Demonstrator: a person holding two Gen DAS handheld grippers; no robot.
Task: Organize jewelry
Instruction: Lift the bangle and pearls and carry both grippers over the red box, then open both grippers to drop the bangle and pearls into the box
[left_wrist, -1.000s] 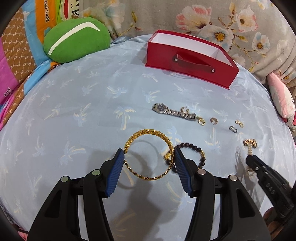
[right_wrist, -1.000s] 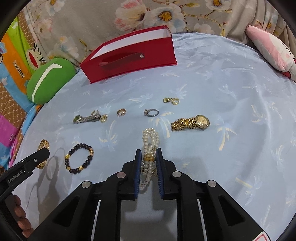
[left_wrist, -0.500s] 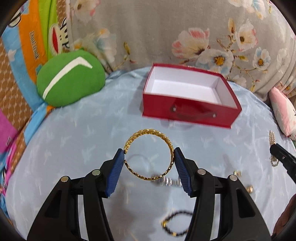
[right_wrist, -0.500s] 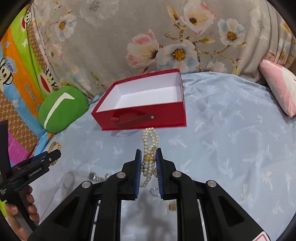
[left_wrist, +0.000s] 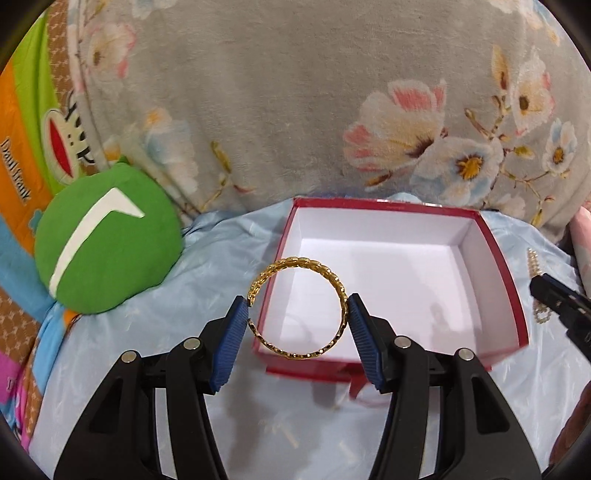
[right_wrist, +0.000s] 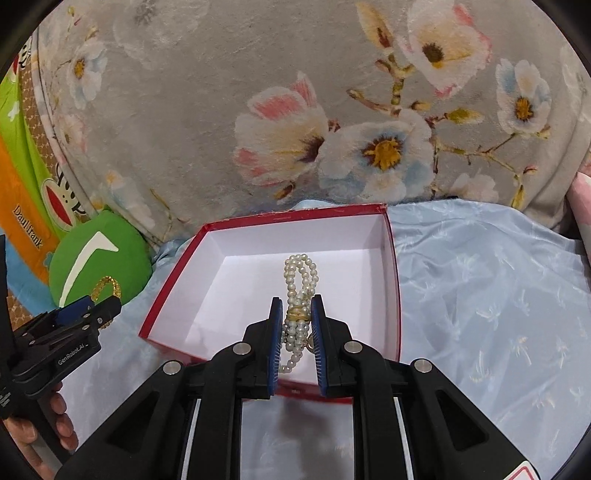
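Note:
My left gripper is shut on a gold bangle and holds it in the air over the near left edge of the open red box, whose white inside is empty. My right gripper is shut on a pearl bracelet and holds it over the box's near side. The left gripper also shows in the right wrist view at far left, with the bangle in it. The right gripper's tip and pearls show at the left wrist view's right edge.
The box stands on a light blue cloth with a palm print. A green round cushion lies left of the box. A grey floral blanket rises behind it. A pink pillow edge is at far right.
Both grippers have lifted their pieces off the cloth and moved forward to the red box. The other jewelry on the cloth has dropped out of view.

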